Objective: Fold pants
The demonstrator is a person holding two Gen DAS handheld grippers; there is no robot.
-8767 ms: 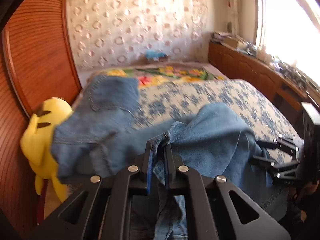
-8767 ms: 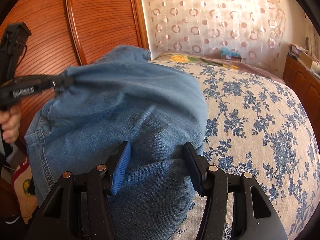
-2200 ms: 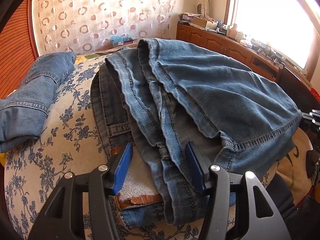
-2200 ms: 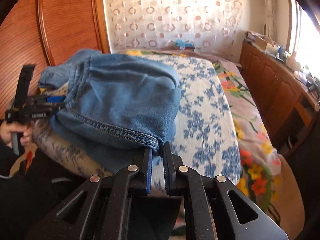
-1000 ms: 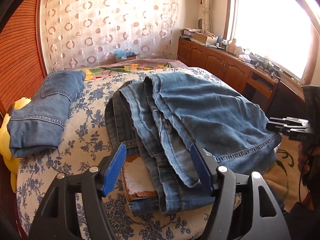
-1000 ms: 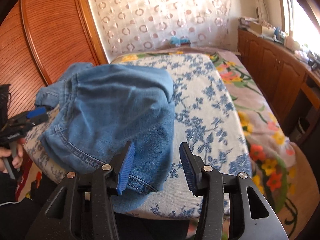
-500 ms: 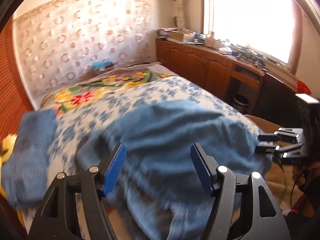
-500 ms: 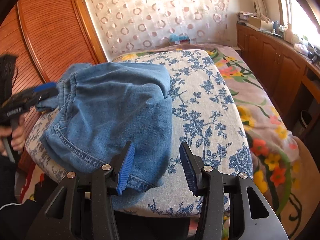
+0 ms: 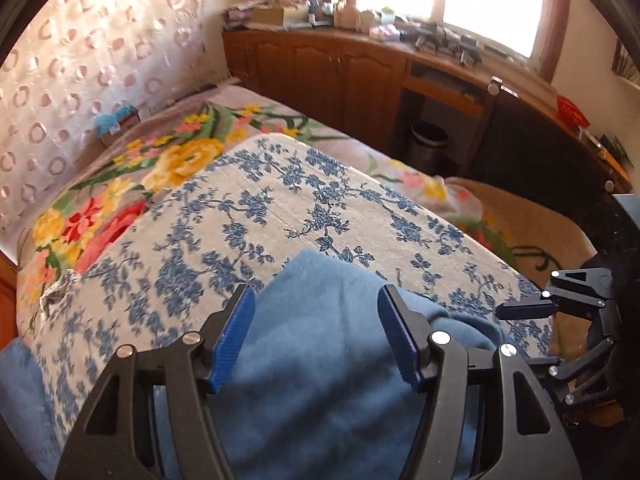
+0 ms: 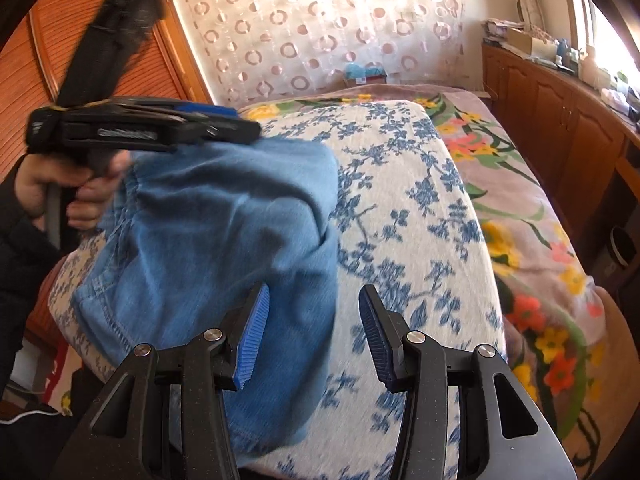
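The pants (image 10: 224,240) lie folded in a compact bundle at the near corner of the bed (image 10: 412,208), on the blue-flowered cover. The left claw (image 9: 316,336) is spread, with denim below its fingers but nothing pinched. The right claw (image 10: 310,334) is also spread, positioned over the bundle's near right edge and empty. In the right wrist view the left claw (image 10: 224,124) hovers above the bundle's far edge.

Step in hand, by judgement: release after a fold, or final check. The next move calls for pressing the bundle flat or squaring its edges, if any layer sits proud.
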